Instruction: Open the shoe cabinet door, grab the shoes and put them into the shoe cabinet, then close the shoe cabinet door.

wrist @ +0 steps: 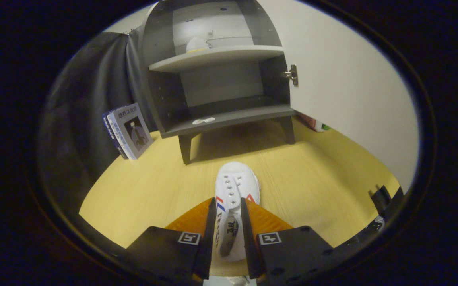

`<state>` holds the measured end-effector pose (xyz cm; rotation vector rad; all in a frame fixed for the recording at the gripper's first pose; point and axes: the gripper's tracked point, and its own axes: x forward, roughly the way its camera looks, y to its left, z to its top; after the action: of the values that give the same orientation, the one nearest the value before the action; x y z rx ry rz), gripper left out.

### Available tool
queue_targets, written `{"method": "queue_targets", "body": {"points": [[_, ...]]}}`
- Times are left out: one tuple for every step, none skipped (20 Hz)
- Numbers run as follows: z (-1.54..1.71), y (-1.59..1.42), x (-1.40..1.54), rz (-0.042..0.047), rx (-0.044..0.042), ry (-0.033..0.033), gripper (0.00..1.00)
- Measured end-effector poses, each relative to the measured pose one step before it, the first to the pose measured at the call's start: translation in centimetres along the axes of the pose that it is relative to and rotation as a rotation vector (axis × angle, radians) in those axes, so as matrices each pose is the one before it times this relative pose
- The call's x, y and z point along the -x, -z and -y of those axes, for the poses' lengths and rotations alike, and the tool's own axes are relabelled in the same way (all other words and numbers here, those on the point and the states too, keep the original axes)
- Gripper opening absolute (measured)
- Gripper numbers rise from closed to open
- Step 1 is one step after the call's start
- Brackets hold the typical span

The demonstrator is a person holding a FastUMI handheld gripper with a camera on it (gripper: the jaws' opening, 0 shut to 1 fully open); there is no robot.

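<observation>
Hand-held gripper (229,212) apparently pinches the white shoe (235,190) (toe ahead) between its fingers.

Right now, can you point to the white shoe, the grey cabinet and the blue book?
White lace-up shoe (235,186): gripper view, on its laced top, toe beyond the gripper (229,216) fingers, which clamp its sides.
Grey open shoe cabinet (217,57): gripper view, middle shelf edge.
Blue-spined book (131,129): gripper view, front cover.

Shoe held before an opened cabinet on a table.

A shoe (235,190) is clamped between the fingers of the gripper (229,206), toe pointed toward the shoe cabinet (217,71) beyond. The door (344,91) is swung open to the right. Another shoe (197,45) is set on the upper shelf. Books (127,131) are leaned left of the cabinet, all on the table (312,182).
</observation>
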<state>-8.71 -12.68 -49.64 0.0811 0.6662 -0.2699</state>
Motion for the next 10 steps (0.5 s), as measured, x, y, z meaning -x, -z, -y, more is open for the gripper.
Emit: {"method": "queue_targets", "body": {"points": [[-0.106,0.720,-0.310,-0.01787,0.00610,-0.00391,0.38],[-0.086,0.582,-0.359,-0.01551,0.00710,-0.00517,0.38],[-0.089,0.531,-0.360,-0.01577,0.00841,-0.00420,0.39],[-0.096,0.501,-0.410,-0.01540,0.00633,-0.00502,0.39],[-0.192,0.153,-0.384,-0.00256,0.00094,-0.00510,0.39],[-0.160,0.027,-0.352,0.00655,-0.00173,-0.00342,0.38],[-0.158,0.030,-0.487,0.00346,0.00046,-0.00091,0.38],[-0.135,0.238,-0.418,-0.00495,0.00417,-0.00196,0.38],[-0.104,0.337,-0.495,-0.01108,0.00900,0.00029,0.37],[0.008,0.231,-0.378,-0.00993,0.01095,0.00247,0.37]]}}
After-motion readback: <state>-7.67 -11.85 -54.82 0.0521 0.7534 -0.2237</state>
